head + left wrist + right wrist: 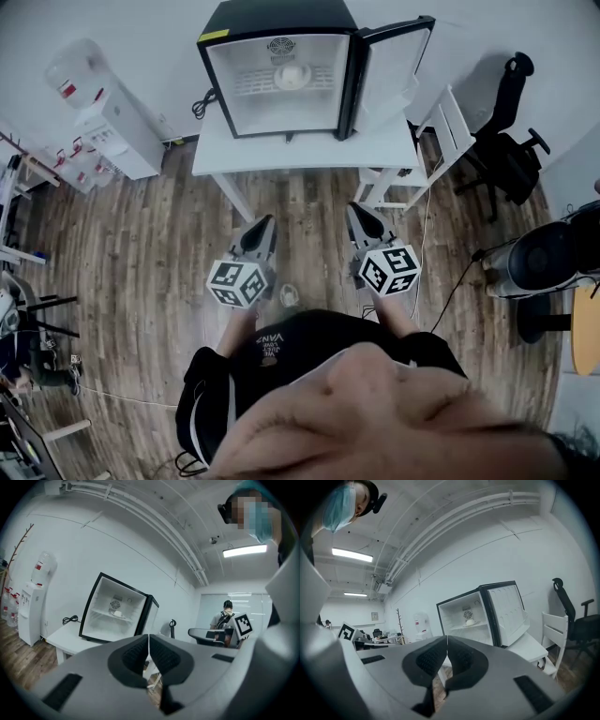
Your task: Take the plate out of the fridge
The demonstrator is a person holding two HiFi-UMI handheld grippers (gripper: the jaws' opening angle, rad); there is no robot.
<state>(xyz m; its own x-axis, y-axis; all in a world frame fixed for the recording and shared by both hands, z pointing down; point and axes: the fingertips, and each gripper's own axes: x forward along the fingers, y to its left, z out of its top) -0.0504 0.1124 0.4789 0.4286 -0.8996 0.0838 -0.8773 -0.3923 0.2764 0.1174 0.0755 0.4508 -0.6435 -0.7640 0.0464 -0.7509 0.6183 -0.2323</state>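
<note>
While standing well short of tabletop [309, 150], note fridge [281, 80] on it, far ahead, with door [394, 70] swung open to right. Record left tool [263, 225] and right tool [358, 212] as pressed together, empty, level. Approach first, spread one tool, then pinch plate [292, 77] on fridge shelf by near rim, keeping it flat on way out.
</note>
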